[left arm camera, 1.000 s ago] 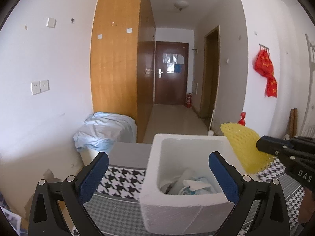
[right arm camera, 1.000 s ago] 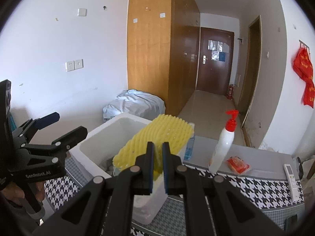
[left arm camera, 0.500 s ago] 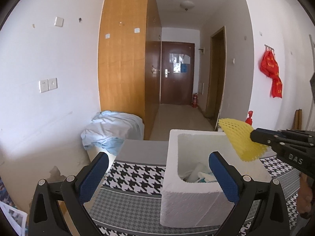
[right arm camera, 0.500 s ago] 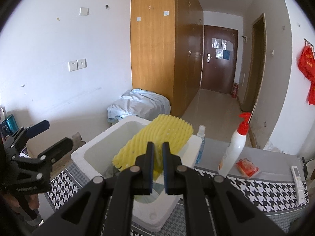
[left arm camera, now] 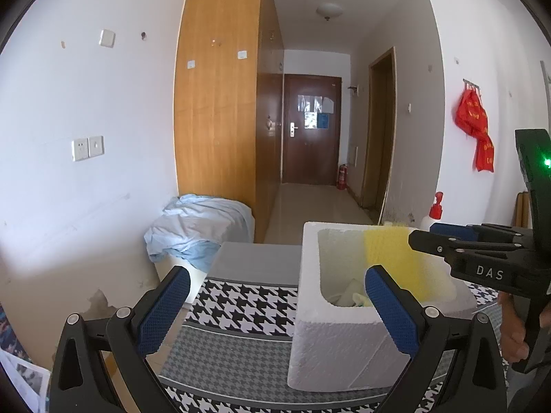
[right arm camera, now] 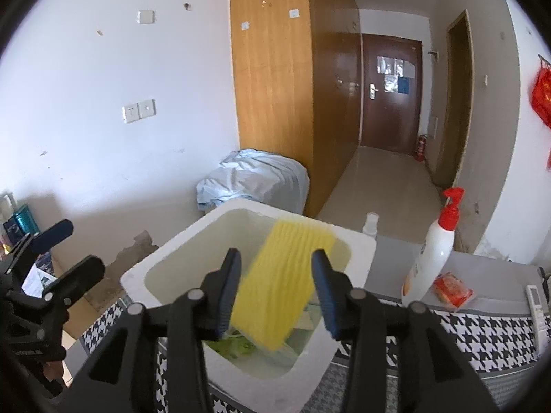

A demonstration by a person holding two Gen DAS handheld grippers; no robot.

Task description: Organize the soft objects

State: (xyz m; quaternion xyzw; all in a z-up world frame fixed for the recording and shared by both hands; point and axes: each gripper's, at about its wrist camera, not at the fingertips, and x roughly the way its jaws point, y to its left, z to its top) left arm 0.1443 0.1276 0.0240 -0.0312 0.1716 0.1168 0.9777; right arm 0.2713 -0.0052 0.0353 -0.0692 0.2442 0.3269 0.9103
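Note:
A yellow ribbed sponge (right arm camera: pixel 286 282), blurred, hangs tilted over the inside of the white foam box (right arm camera: pixel 179 258). My right gripper (right arm camera: pixel 275 265) sits above the box and its jaws are opening. The sponge is between them, and neither pad presses on it. The box holds crumpled white and greenish soft items under the sponge. The left wrist view shows the sponge (left arm camera: pixel 392 261) blurred inside the box (left arm camera: pixel 344 344), below the right gripper (left arm camera: pixel 422 234). My left gripper (left arm camera: pixel 275 275) stands open with nothing between its fingers, to the left of the box.
The box rests on a black-and-white houndstooth cloth (left arm camera: pixel 248 306). To its right stand a white pump bottle with a red top (right arm camera: pixel 434 251), a small clear bottle (right arm camera: pixel 370 222), an orange packet (right arm camera: pixel 453 287) and a remote (right arm camera: pixel 533 296). Pale blue bedding (right arm camera: pixel 251 182) lies by the wardrobe.
The right gripper's jaws have parted from a tight pinch on the sponge, which now drops blurred into the box. The box has shifted rightward in the left wrist view.

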